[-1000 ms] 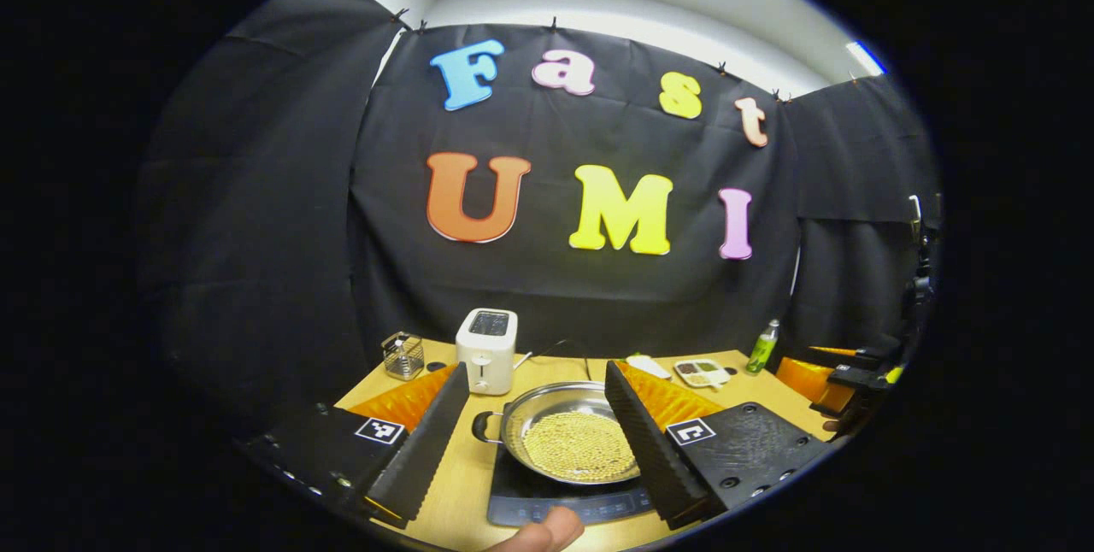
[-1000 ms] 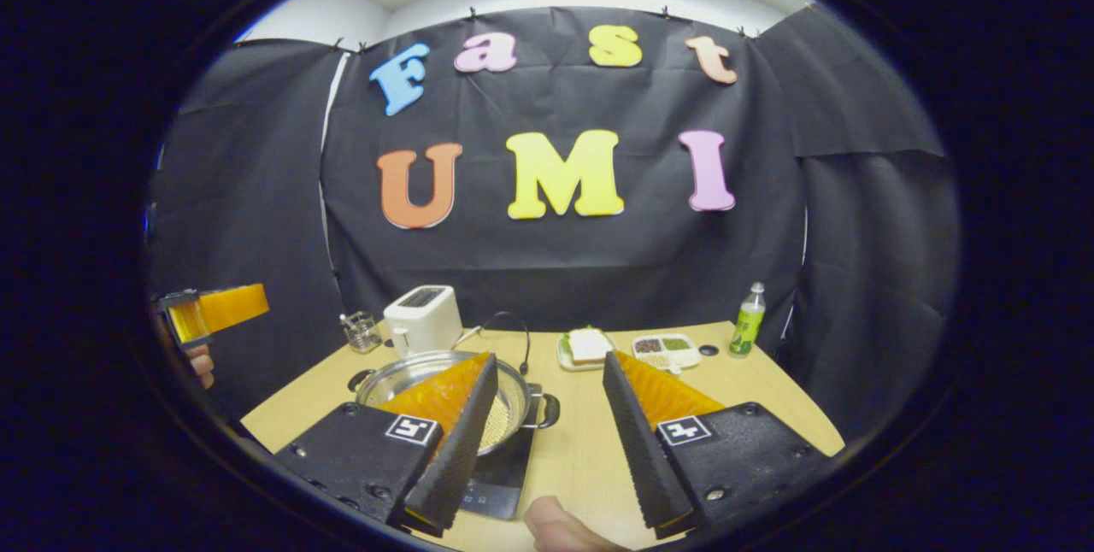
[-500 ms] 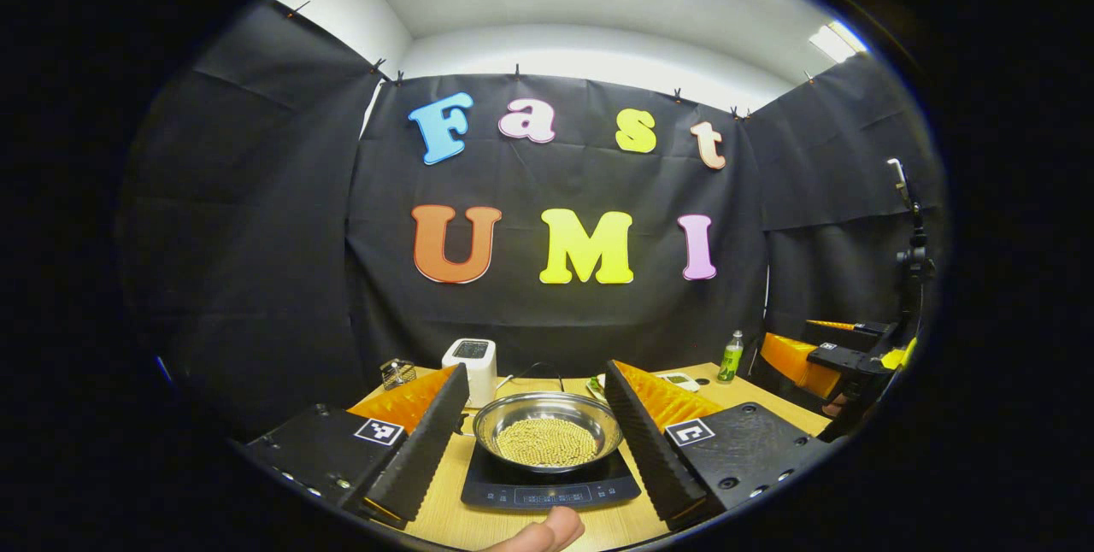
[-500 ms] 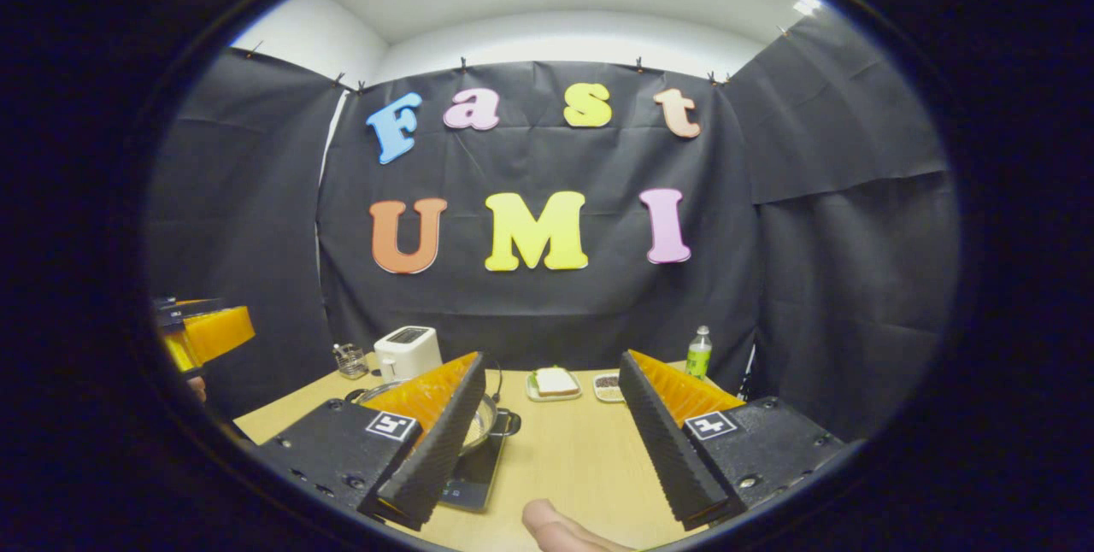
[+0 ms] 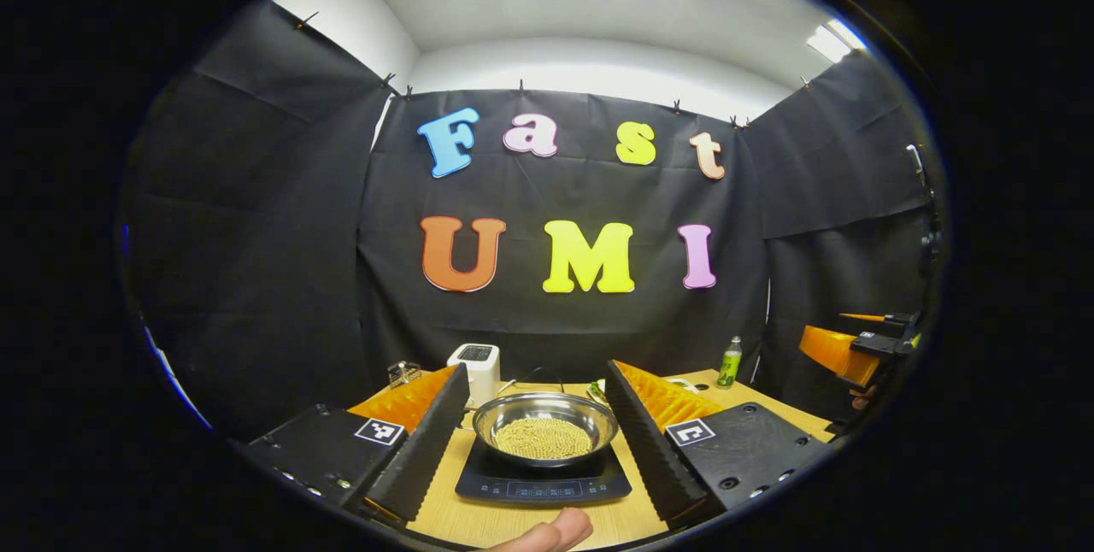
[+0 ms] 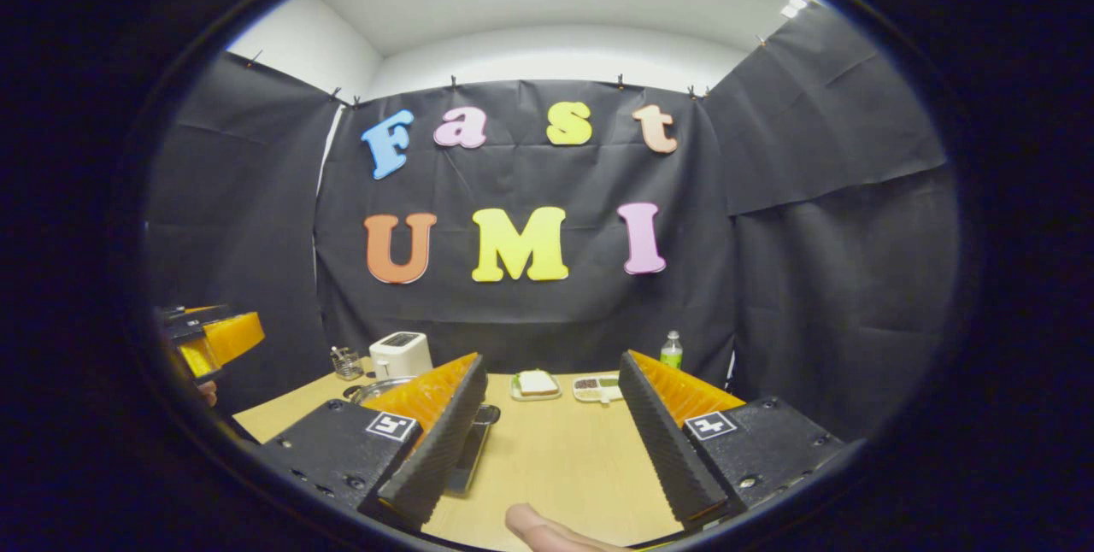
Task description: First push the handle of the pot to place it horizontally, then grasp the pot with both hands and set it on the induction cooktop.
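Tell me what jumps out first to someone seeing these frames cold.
The shiny round steel pot of pale yellow beads sits on the flat black induction cooktop, framed between the open left gripper. Behind it a white toaster stands by the black cloth wall. In the right gripper view, the open right gripper hovers over the bare wooden table, empty.

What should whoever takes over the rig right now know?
Left tool: open, holding nothing, facing the pot.
Right tool: open, holding nothing, over bare table.
Pot: sits on the cooktop, full of small yellowish grains; toaster behind it.
Done: pot is on the cooktop, both tools off it.
Left: nothing obvious; handle position can't be confirmed from these views.
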### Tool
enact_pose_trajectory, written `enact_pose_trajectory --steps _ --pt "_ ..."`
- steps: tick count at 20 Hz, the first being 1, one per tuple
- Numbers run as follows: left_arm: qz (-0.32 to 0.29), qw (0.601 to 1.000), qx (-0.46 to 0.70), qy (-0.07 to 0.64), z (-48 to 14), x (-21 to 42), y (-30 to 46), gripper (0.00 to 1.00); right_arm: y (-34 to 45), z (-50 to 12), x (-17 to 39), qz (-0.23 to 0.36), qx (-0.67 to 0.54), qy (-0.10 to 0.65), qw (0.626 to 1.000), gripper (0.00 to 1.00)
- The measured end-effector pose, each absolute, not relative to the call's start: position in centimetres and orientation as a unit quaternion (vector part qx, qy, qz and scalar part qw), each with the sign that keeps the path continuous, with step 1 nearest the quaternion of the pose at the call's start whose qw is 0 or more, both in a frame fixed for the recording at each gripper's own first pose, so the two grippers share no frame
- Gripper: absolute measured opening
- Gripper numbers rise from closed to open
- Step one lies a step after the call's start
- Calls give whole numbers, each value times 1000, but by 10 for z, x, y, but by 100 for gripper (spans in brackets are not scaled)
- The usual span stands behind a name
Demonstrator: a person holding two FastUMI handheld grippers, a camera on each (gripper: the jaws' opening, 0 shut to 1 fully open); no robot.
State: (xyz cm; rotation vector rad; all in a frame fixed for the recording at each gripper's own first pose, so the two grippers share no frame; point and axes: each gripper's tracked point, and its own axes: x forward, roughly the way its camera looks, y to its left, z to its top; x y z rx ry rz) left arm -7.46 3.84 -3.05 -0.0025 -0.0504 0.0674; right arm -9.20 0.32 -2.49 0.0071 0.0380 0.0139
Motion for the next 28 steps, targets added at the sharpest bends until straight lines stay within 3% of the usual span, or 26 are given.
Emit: enact_pose_trajectory --steps 11,28 --pt "24 999 2 -23 -35 -76 29 95 17 -25 -105 40 21 23 999 96" --pt "43 999 2 -8 -49 -76 48 95 11 -32 -100 33 38 32 998 96"
